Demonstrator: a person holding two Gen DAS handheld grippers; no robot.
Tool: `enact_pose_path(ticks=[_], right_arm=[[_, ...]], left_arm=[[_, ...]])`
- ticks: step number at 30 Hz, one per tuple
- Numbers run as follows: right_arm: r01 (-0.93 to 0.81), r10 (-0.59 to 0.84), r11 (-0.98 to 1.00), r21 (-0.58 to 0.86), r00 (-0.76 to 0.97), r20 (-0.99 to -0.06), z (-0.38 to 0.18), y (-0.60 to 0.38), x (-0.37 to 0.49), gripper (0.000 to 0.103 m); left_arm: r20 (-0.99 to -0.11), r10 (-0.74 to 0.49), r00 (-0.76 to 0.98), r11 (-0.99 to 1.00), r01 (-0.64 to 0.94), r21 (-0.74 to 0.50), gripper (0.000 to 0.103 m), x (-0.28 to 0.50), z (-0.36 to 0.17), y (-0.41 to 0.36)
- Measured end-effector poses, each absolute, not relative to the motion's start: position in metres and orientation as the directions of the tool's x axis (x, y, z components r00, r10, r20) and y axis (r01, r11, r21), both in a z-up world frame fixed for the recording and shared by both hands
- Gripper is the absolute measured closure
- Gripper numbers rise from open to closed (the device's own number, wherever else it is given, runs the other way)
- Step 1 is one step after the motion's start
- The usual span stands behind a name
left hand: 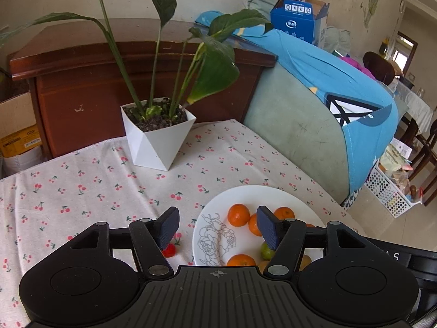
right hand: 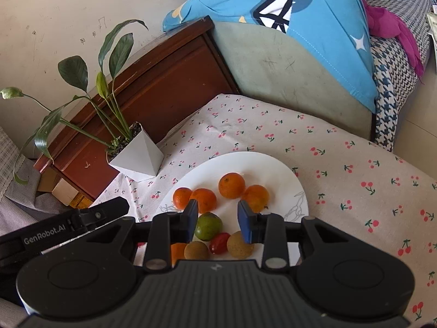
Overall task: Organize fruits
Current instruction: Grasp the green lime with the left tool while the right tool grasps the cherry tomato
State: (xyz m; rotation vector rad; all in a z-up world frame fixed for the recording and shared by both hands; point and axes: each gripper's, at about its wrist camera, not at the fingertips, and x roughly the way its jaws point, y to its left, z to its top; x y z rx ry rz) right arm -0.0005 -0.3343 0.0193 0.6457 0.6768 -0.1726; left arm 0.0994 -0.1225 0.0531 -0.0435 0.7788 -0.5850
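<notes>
A big white plate (right hand: 273, 164) sat on a table covered with a cloth (right hand: 355, 180) that had little red cherries printed on it. The plate held most of the fruit. There were four oranges (right hand: 231, 185) sitting close together near the middle of the plate, with a green fruit (right hand: 208, 226) just in front of them. Nearer the camera lay a small red fruit (right hand: 219, 243) between two brown fruits (right hand: 239, 245), and a bit of another orange peeked out beside them. The right gripper (right hand: 217, 220) hung just above the plate with its two fingers apart and nothing between them. The green fruit showed in the gap under them. The left gripper (left hand: 218, 227) was over the left edge of the plate. Its fingers were wide apart too, and it held nothing. One small red fruit (left hand: 169, 250) lay on the cloth, off the plate, just under the left finger of the left gripper. Behind the plate stood a green plant in a white pot (left hand: 155, 136), and past it was a brown wooden cabinet (left hand: 82, 87).
</notes>
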Motion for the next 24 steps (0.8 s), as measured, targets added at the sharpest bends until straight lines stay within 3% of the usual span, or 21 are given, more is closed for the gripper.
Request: enact_pose_path(ticks=[13, 24], right_arm=[[0.243, 0.117, 0.85, 0.468, 0.778, -0.617, 0.026, -0.3, 0.009, 0.069], [0.232, 0.134, 0.853, 0.468, 0.768, -0.626, 0.025, -0.283, 0.021, 0.069]], left_arm=[[-0.648, -0.446, 0.618, 0.891, 0.38, -0.25, 0.036, 0.093, 0.061, -0.065], [-0.727, -0.385, 0.568, 0.902, 0.4, -0.164, 0.036, 0.087, 0.024, -0.065]])
